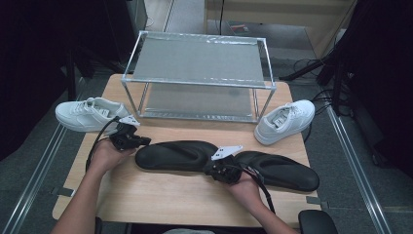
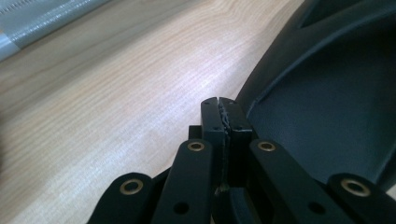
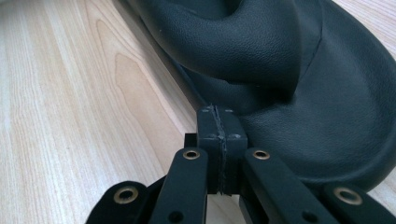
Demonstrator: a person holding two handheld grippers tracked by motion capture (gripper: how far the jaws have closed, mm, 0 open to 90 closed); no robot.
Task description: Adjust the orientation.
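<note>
Two long black sole-shaped pads lie end to end across the wooden table [image 1: 160,195]: the left pad [image 1: 175,155] and the right pad [image 1: 285,170]. My left gripper [image 1: 145,142] is at the left pad's left end, jaws pressed together with nothing between them. In the left gripper view its tips [image 2: 223,105] sit just beside the pad's moulded rim [image 2: 327,93]. My right gripper [image 1: 214,168] is where the two pads meet, also shut and empty. In the right gripper view its tips [image 3: 218,116] rest against the leather-like padded surface [image 3: 289,70].
A two-tier metal shelf rack [image 1: 199,58] stands at the back of the table. One white sneaker [image 1: 90,113] lies at the rack's left, partly over the table edge. Another white sneaker [image 1: 285,121] lies at its right. Bare wood runs along the front edge.
</note>
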